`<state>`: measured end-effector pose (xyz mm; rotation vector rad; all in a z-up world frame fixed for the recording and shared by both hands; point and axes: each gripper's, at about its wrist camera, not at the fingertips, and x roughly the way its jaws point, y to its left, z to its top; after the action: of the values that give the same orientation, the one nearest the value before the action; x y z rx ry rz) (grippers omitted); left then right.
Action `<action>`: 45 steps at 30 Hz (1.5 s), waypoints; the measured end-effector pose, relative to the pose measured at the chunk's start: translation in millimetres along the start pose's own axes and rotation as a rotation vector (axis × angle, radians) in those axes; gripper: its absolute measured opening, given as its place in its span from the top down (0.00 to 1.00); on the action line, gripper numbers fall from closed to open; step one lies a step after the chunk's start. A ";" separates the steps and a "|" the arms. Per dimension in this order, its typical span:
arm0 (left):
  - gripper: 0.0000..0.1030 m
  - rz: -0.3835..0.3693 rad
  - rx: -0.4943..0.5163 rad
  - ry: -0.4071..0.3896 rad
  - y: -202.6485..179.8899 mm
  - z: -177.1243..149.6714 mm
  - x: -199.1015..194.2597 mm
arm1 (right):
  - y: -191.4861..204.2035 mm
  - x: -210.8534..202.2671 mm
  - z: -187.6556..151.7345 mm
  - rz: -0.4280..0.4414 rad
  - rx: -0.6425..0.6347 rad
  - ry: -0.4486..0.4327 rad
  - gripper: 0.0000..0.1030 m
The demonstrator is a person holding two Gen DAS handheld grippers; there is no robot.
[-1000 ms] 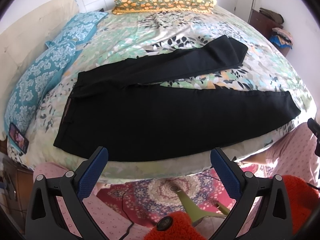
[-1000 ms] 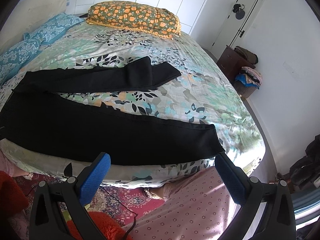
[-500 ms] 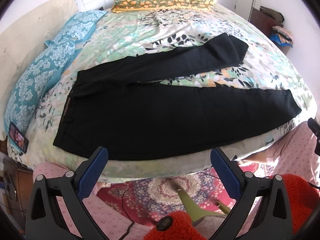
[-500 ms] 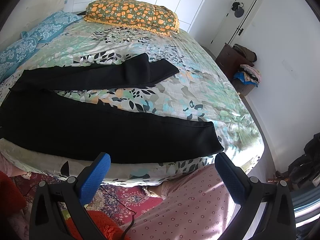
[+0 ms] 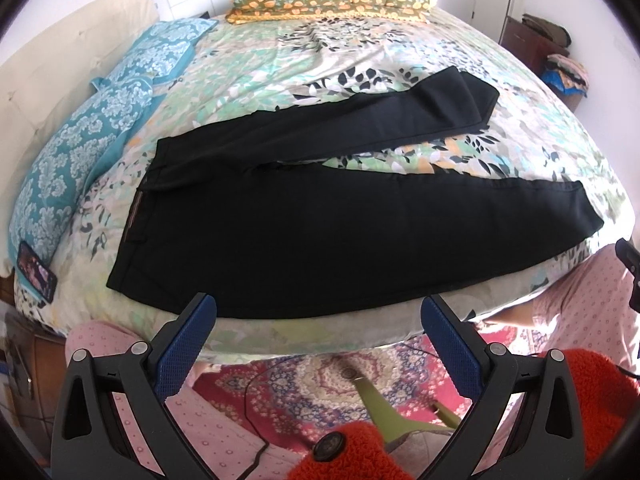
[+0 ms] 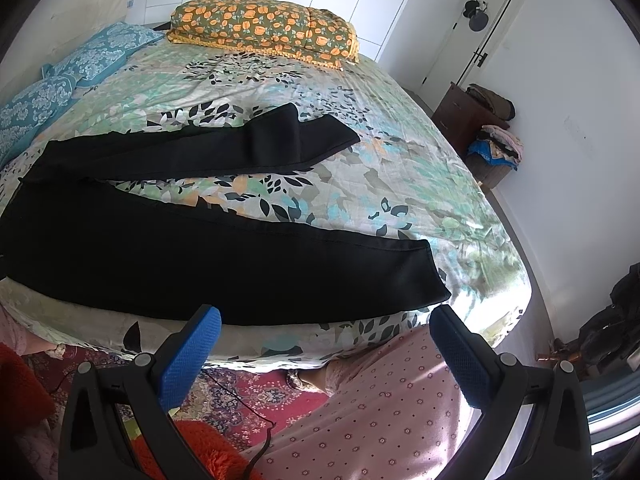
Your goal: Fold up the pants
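Black pants [image 5: 328, 216] lie spread flat on the floral bedspread, waistband to the left, both legs running right in a V. The near leg [image 6: 224, 264] ends close to the bed's front edge; the far leg [image 6: 224, 152] has its cuff folded over. My left gripper [image 5: 318, 320] hangs open just short of the bed edge, below the pants' seat and near leg, holding nothing. My right gripper [image 6: 326, 332] is open too, below the near leg's cuff [image 6: 424, 276], apart from the cloth.
Blue patterned pillows [image 5: 80, 160] and a phone [image 5: 36, 276] lie at the bed's left. An orange floral pillow [image 6: 264, 32] sits at the far end. A person's pink dotted trousers [image 6: 384, 412] and a red rug [image 5: 320, 392] are below; a dresser [image 6: 464, 116] stands right.
Both grippers have moved slightly closer to the bed, staying open. The pants have not moved.
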<state>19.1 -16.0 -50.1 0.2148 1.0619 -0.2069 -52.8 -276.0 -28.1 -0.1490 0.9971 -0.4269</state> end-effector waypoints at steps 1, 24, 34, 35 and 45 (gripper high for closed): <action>0.01 0.000 0.000 0.000 0.0 0.2 0.0 | 0.0 0.0 0.0 0.000 0.000 0.000 0.00; 0.01 -0.010 0.001 0.010 2.5 -3.7 3.2 | 2.5 6.0 -3.8 0.028 0.005 0.011 0.00; 0.01 -0.105 -0.077 -0.139 10.8 51.9 -3.9 | -6.9 -14.0 49.7 0.488 0.052 -0.332 0.00; 0.01 -0.097 -0.075 -0.162 10.6 58.2 -5.5 | -18.5 -15.6 59.2 0.568 0.079 -0.425 0.00; 0.01 -0.136 -0.197 -0.103 20.6 80.8 33.7 | -78.9 204.6 225.2 0.452 0.019 -0.142 0.00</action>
<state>108.4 -20.5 -40.2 -0.0460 0.9883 -0.2317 209.7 -448.4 -41.4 0.0643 0.8549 -0.0115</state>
